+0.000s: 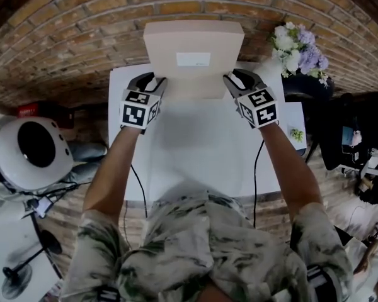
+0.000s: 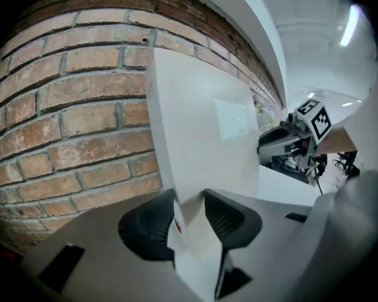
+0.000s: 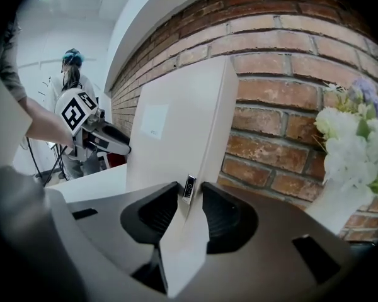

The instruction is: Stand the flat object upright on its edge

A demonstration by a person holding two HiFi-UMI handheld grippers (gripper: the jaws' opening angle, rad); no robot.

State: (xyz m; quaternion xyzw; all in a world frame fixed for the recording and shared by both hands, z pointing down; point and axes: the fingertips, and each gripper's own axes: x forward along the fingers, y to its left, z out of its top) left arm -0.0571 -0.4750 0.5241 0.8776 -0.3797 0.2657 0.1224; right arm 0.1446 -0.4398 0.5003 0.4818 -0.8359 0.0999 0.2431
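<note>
Head view — box (image 1: 193,43) between left tool (image 1: 154,80), right tool (image 1: 234,78).

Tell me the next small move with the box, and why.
Probably settle the box squarely onto the table before letting go: it already looks upright, with the left gripper and right gripper clamped on its side edges, but I cannot tell whether its bottom edge rests there.

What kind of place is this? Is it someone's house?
Probably not a house. It looks more like a studio or workroom. There is a bare brick wall, a plain white table, and a white round machine with stands and cables on the floor.
</note>
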